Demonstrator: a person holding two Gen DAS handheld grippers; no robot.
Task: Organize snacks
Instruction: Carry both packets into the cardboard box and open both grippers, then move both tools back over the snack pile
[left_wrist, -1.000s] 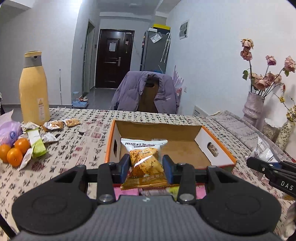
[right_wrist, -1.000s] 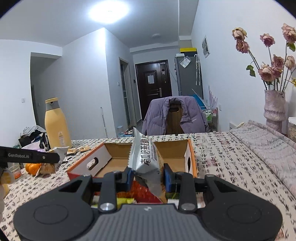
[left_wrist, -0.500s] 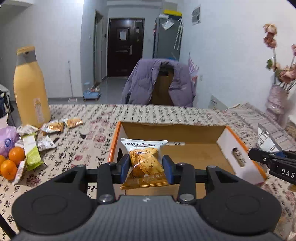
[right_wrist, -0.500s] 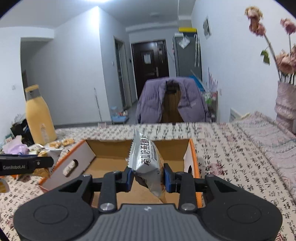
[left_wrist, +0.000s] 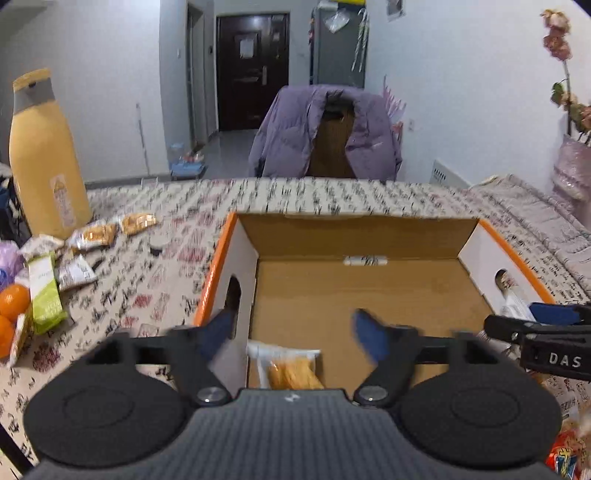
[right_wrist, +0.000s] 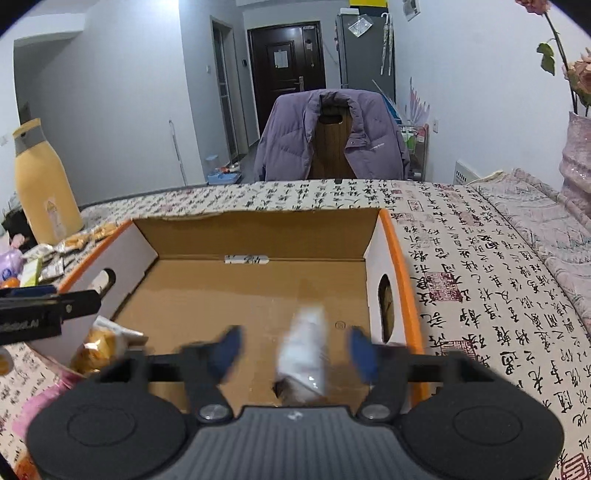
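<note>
Fingers (left_wrist: 218, 332) of the left gripper (left_wrist: 295, 332) and right gripper (right_wrist: 295, 349) are opening wide, gripping nothing. Orange packet (left_wrist: 290, 369) and white packet (right_wrist: 303, 350) drop into the box (right_wrist: 399, 258). Step in hand: release. Next: fetch remaining snacks (left_wrist: 92, 236) from the counter (right_wrist: 480, 258).

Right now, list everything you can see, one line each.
cardboard box: one, orange rim, table centre
orange snack packet: one, box's left near corner
white snack packet: one, blurred, between right jaws, untouched
loose snack packets: several, table left
oranges: at least two, far left
bottle: one, yellow, left
jacket: one, purple, on chair
tablecloth: calligraphy print
left gripper: jaws opening
right gripper: jaws opening
</note>
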